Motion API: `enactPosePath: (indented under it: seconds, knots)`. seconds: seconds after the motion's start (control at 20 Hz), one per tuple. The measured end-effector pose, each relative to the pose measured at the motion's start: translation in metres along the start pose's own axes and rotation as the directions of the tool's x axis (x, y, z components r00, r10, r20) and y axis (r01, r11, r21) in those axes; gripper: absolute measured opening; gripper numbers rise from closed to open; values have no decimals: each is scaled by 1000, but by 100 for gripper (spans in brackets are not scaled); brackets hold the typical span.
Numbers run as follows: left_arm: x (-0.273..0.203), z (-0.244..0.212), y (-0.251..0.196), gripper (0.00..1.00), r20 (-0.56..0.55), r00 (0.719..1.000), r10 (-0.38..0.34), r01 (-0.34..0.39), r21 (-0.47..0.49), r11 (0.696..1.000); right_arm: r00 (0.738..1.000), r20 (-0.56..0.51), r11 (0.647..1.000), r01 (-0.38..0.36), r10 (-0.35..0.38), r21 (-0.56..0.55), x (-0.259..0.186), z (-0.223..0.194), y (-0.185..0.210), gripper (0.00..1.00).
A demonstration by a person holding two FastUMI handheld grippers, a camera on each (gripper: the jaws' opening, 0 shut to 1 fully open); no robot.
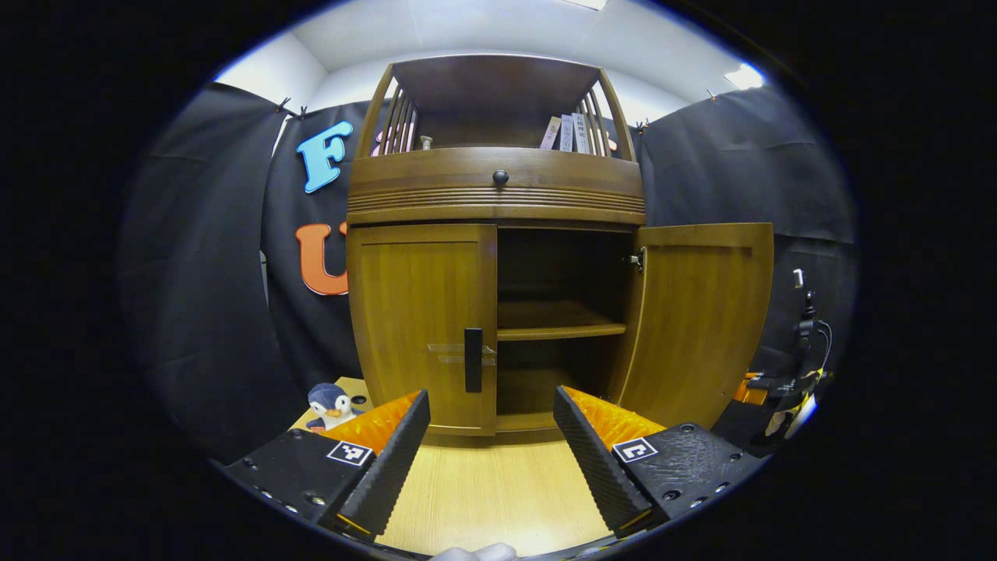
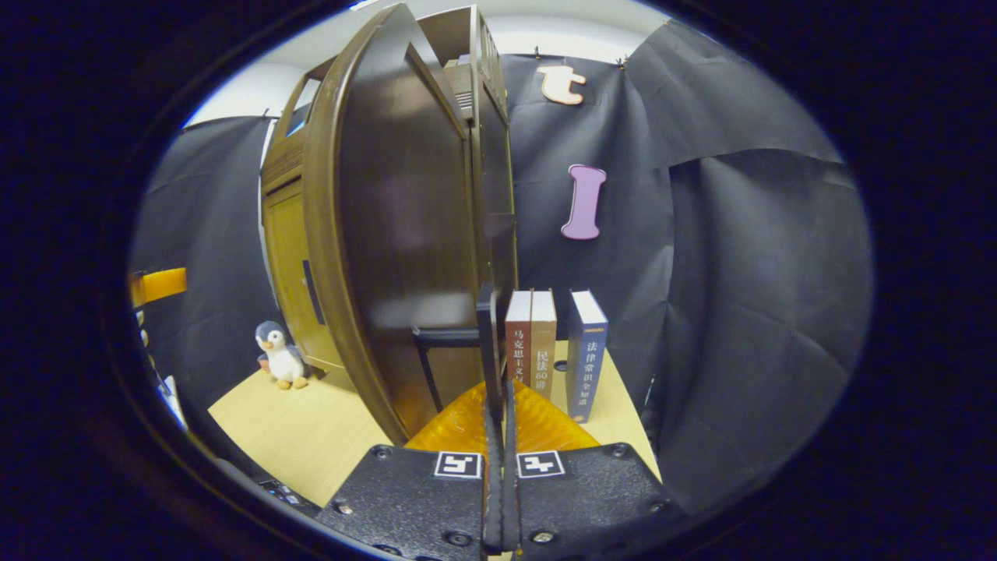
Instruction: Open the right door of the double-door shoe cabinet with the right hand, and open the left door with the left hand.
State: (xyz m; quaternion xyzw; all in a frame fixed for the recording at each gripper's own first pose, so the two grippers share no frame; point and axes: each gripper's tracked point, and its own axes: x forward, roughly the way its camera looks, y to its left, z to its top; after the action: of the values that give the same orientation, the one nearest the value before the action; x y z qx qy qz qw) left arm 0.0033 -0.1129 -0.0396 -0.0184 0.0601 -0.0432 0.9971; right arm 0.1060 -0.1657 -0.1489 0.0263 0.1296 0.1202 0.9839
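Left gripper view faces the shoe cabinet (image 1: 495, 226) at the tabletop's (image 1: 483, 491) back edge: right door (image 1: 701, 319) swung open, left door (image 1: 424, 323) closed. The left gripper (image 1: 491, 436) has its fingers spread, short of the handle (image 1: 473, 359); it should straddle that bar squarely, pinch, then pull along the hinge arc. The right gripper (image 2: 498, 413) has its fingers pressed together near the open door's edge.

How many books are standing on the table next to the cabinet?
3 books stand upright on the table, right of the cabinet: one, a second touching it, and a third slightly apart. More may be hidden behind the open door.
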Motion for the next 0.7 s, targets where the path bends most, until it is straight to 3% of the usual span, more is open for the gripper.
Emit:
enactPosePath:
  seconds: [0.25,0.45,0.55,0.65,0.7]
  knots:
    - [3,0,-11,96,0,1000,-7,7,6,1000,999,-3,999,-33,33,-7,-1,0,1,4]
    - [1,0,-6,96,1,1000,-12,12,9,1000,1000,-10,1000,-5,6,4,-6,-3,-7,12]
    - [-3,1,3,96,7,1000,-10,10,6,1000,1000,-10,1000,15,-15,9,-16,-4,-12,25]
    - [-6,3,12,96,10,1000,-10,10,5,1000,998,-3,998,60,-60,21,-30,-3,-19,50]
    - [-6,3,17,96,12,1000,-10,10,6,1000,996,-1,996,85,-85,31,-40,-1,-21,57]
